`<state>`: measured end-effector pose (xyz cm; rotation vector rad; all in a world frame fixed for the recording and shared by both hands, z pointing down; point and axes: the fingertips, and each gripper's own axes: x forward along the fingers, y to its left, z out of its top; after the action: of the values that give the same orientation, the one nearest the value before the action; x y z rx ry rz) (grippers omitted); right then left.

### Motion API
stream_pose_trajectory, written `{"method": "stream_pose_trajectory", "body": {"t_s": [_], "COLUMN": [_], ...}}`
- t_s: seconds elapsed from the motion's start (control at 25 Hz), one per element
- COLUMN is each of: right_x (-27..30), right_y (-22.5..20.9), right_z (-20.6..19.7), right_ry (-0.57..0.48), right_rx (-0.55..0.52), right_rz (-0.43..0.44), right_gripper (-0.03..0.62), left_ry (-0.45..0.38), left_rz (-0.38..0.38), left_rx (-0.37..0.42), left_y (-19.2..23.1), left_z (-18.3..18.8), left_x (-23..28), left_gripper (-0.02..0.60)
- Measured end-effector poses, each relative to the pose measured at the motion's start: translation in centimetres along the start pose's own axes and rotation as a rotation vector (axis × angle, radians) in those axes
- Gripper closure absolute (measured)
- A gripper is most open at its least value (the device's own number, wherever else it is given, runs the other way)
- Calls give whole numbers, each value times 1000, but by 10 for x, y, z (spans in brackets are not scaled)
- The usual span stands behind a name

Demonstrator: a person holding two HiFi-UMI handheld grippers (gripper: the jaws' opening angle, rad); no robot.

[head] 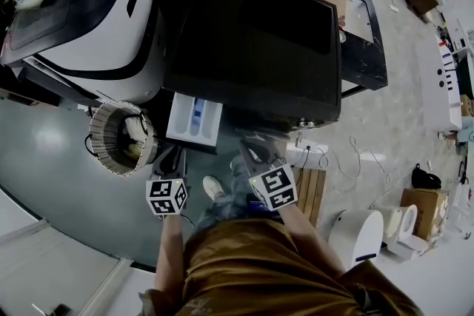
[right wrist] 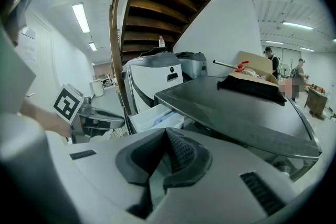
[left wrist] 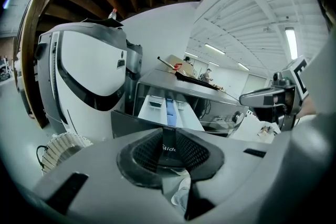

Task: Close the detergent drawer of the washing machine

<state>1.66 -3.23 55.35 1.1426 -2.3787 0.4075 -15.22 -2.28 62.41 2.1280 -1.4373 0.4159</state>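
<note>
Hovering: L claw [left wrist: 168, 145] slightly apart, just before open detergent drawer [head: 194, 120]; R claw [right wrist: 167, 138] together, nearby.

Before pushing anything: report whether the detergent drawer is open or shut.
Open: the detergent drawer juts out from the washing machine front.

shirt [head: 252, 270]: ochre-brown | marker cubes [head: 167, 197]: black-white squares | jaws: pale grey, black ribbed pads [left wrist: 147, 152]

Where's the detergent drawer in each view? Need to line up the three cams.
Head view: detergent drawer left of centre, pulled out from under the washing machine top.
Left gripper view: detergent drawer at centre, just above the jaws.
Right gripper view: detergent drawer left of centre, above the jaws.
Shared landmark: the washing machine top, flat and dark, directly over the drawer.
</note>
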Motion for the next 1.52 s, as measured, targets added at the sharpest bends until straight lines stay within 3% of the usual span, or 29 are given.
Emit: {"method": "stream_pose_trajectory", "body": {"t_s": [1.52], "right_x": [-16], "right_y": [-37], "right_z": [7], "right_ry": [-40], "right_rx": [49], "right_rz": [-40], "right_gripper": [582], "left_ry": [1], "left_rz": [11], "left_rx": [-36], "left_y": [1], "left_z": [15], "left_x": [19], "left_gripper": [492]}}
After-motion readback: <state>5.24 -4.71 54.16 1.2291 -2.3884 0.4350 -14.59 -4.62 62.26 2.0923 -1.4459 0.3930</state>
